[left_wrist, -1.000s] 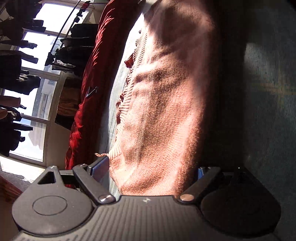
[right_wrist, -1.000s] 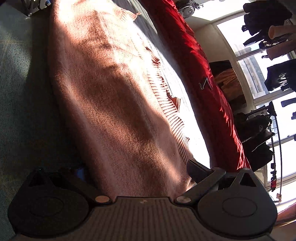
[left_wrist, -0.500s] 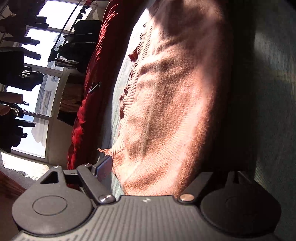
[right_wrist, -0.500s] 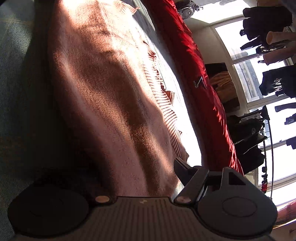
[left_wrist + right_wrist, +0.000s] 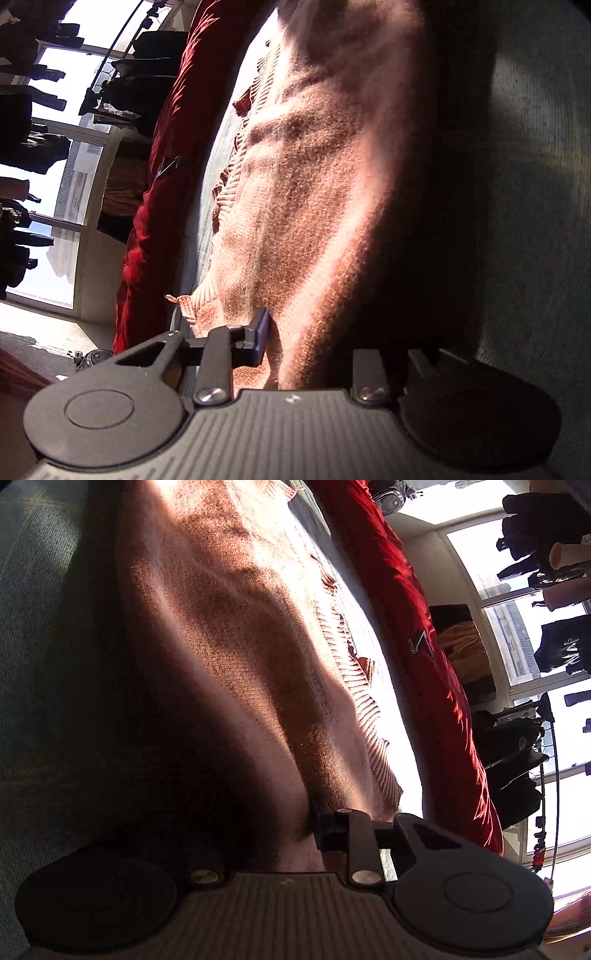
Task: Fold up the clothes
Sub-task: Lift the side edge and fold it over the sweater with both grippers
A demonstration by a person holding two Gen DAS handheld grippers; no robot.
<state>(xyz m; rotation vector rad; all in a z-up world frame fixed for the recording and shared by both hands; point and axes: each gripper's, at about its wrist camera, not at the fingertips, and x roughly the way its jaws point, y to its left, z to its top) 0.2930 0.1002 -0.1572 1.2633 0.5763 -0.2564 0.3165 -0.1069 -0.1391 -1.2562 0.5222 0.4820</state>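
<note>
L wrist view: the pink knit sweater (image 5: 314, 192) lies flat on a grey-green bed (image 5: 535, 184), running from near the camera to the far end, ribbed hem toward the left, w/ a red blanket (image 5: 162, 206) beyond it by the window (image 5: 70, 158). The left gripper (image 5: 295, 332) sits at the near end of the knit. Its fingers (image 5: 260, 332) are closing, a pinched-up fold of sweater between them; the left blue pad already presses the cloth, the right finger is lost in shadow. Looks like a grab, not yet a settled one.

R wrist view: same sweater (image 5: 240, 646), hem now on the right, blanket (image 5: 413, 620) past it. The right gripper (image 5: 295, 823) is at the other end of the knit. Fingers (image 5: 328, 829) closing too, w/ cloth bunched against the right-hand one; the left one is too dark to see.

To do this well, imo: let both grips finish before lifting. Take all layers, not just the top one. Then raise both ends together, level, so the fold edge stays straight. Thick knit sags, so keep it taut btw the two hands.
</note>
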